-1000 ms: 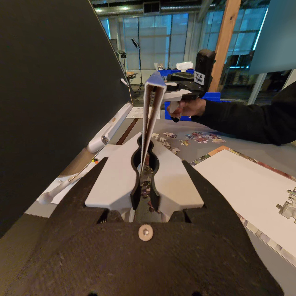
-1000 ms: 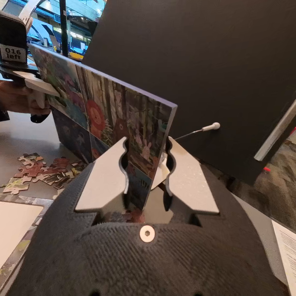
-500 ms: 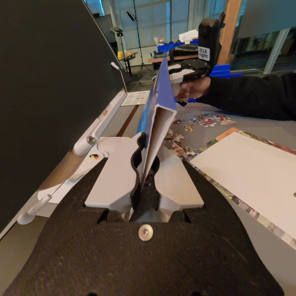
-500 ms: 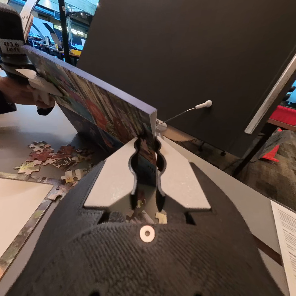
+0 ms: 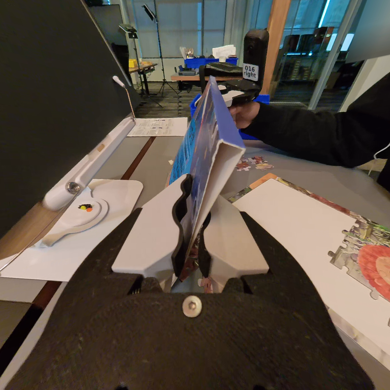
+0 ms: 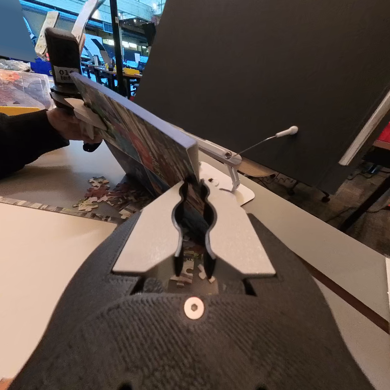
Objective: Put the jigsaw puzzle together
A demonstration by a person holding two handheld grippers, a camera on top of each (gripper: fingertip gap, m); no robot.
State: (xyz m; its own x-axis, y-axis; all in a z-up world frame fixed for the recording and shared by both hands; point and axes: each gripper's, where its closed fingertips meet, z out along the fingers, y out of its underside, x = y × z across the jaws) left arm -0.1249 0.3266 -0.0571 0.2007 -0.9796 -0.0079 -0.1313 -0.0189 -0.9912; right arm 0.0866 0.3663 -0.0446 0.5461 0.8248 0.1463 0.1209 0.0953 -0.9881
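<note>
A flat puzzle box with a blue edge and a picture face is held tilted above the grey table between both grippers. My left gripper is shut on its near end. My right gripper is shut on the opposite end of the box. Each gripper also shows far off in the other's view, the right one and the left one. Loose puzzle pieces lie under and beside the box, and some show in the left wrist view. A joined patch with a lion lies on the white puzzle board.
A black panel stands close along the table's far side. A white stand base and its arm sit beside it. A printed sheet lies further along. The white board fills the table on the other side of the box. There is about 25 cm between the tips of the two grippers.
My right gripper's jaws have closed onto the box end. The box has tipped from almost upright to a strong lean, with more loose pieces lying under it.
</note>
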